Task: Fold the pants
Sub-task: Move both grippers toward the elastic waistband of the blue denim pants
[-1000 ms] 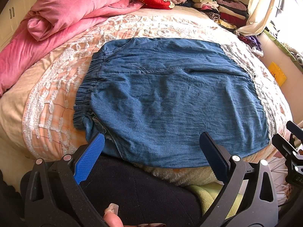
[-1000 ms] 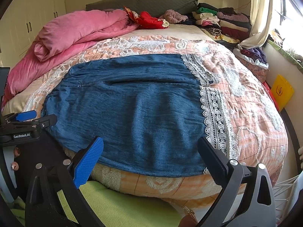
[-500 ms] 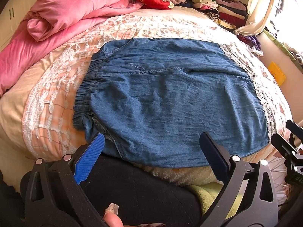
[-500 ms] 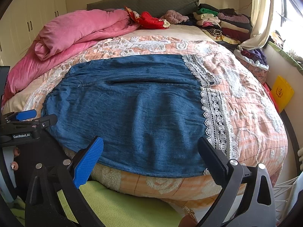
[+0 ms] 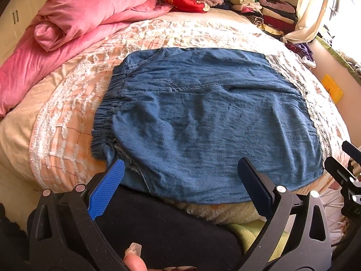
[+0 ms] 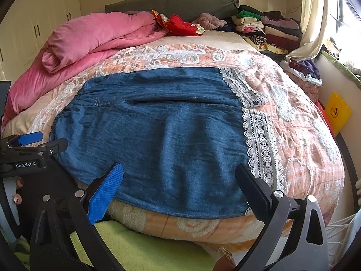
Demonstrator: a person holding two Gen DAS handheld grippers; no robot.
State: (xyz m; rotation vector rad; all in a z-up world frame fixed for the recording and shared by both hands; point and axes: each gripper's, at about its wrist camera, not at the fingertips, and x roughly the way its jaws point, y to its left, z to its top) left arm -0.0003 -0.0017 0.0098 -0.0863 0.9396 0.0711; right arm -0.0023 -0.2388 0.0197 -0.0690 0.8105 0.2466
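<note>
The blue denim pants (image 5: 203, 117) lie flat on the bed, elastic waistband at the left, lace-trimmed hems at the right; they also show in the right wrist view (image 6: 162, 133). My left gripper (image 5: 180, 176) is open and empty, hovering at the pants' near edge by the waistband side. My right gripper (image 6: 179, 176) is open and empty at the near edge toward the lace hem (image 6: 259, 135). The left gripper also shows at the left of the right wrist view (image 6: 29, 144).
A peach lace bedspread (image 6: 304, 122) covers the bed. A rolled pink duvet (image 5: 74, 22) lies at the back left. Folded clothes (image 6: 266, 27) are stacked at the back right. A yellow bag (image 6: 337, 113) stands by the right wall.
Both grippers have stayed almost still and open; the views shift only slightly. The pants have not moved.
</note>
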